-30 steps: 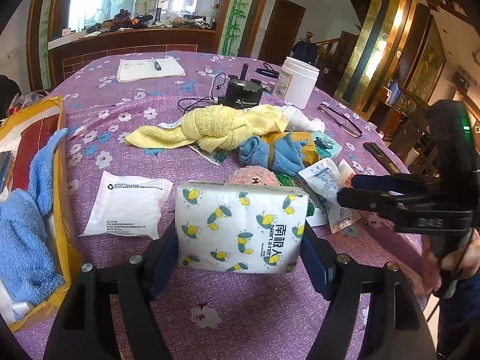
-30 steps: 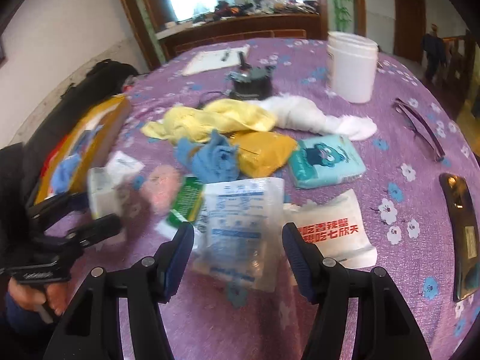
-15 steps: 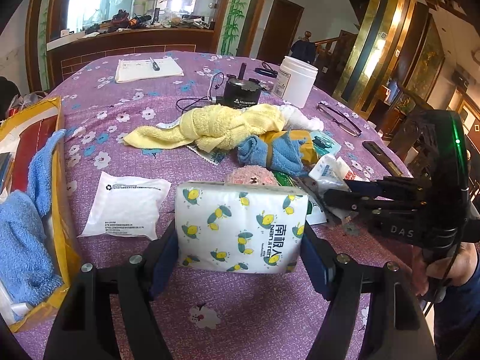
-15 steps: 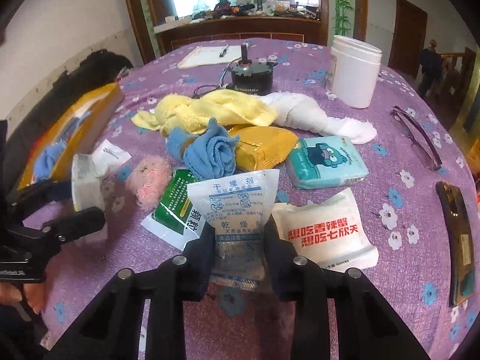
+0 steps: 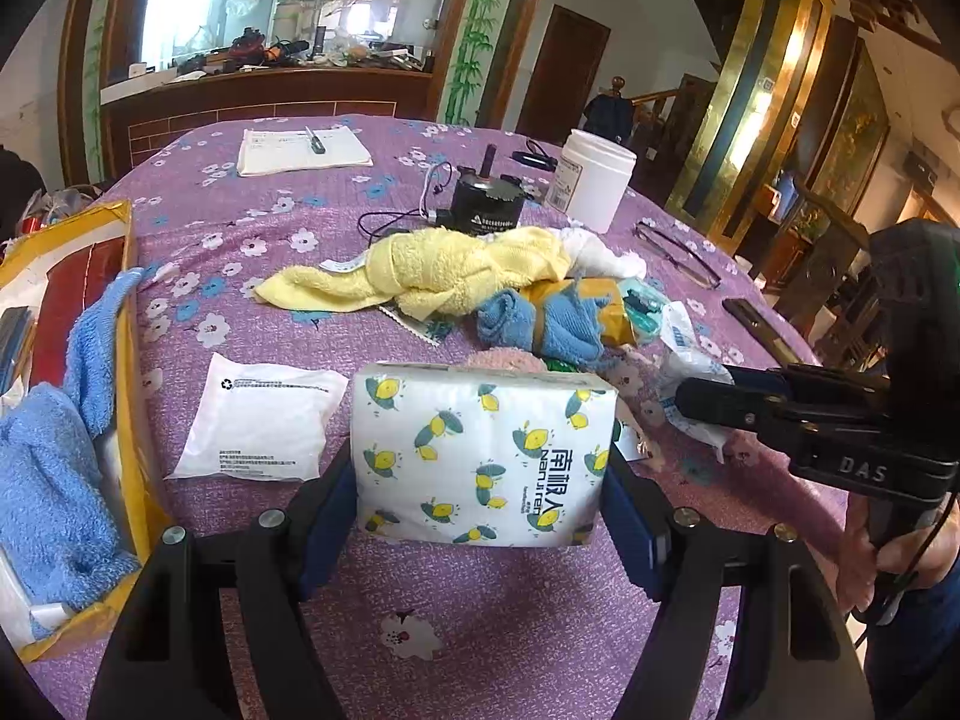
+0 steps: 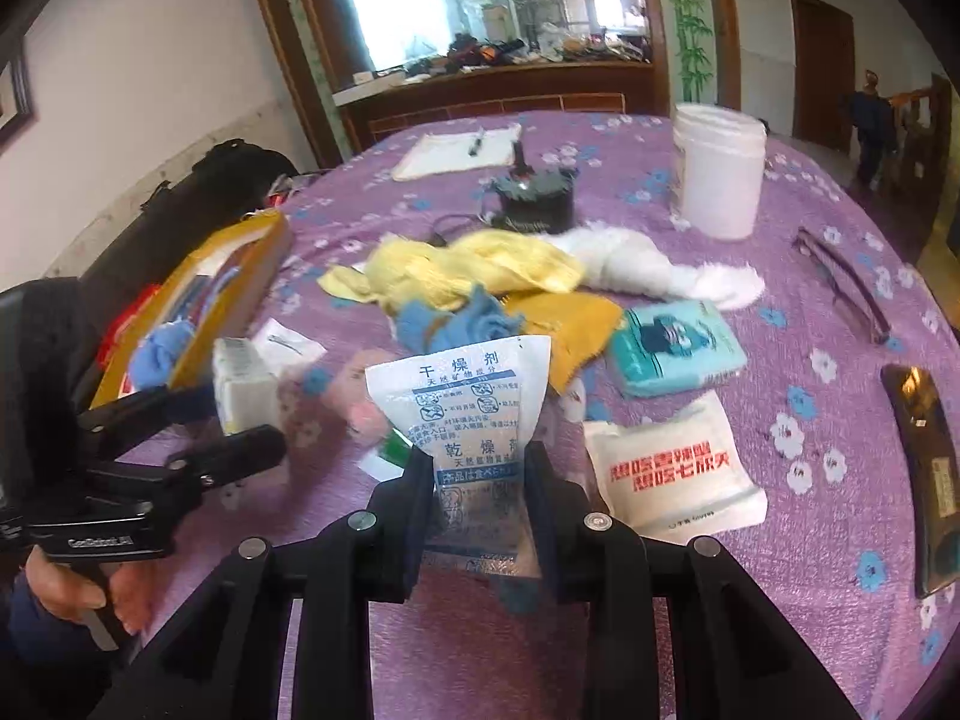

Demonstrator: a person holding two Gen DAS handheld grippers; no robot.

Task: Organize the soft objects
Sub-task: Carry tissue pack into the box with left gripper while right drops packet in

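Note:
My left gripper (image 5: 483, 480) is shut on a white tissue pack with a lemon print (image 5: 480, 450) and holds it over the purple table near its front edge. My right gripper (image 6: 480, 480) is shut on a white desiccant sachet with blue print (image 6: 465, 414), lifted off the cloth; the sachet also shows in the left wrist view (image 5: 684, 360). A pile of soft things lies mid-table: a yellow towel (image 5: 444, 270), a blue cloth (image 5: 540, 324), a white cloth (image 6: 648, 264), a teal tissue pack (image 6: 678, 348) and a pink fluffy item (image 6: 360, 408).
An open yellow box (image 5: 129, 396) with blue towels (image 5: 42, 480) sits at the left edge. A white pouch (image 5: 264, 420), a red-lettered pouch (image 6: 672, 474), a white jar (image 5: 594, 180), a black motor (image 5: 486, 210), glasses (image 6: 840, 282), a phone (image 6: 930, 468) and a notepad (image 5: 300, 147) lie around.
My right gripper closed on the desiccant sachet and lifted it off the table. My left gripper kept holding the tissue pack almost still.

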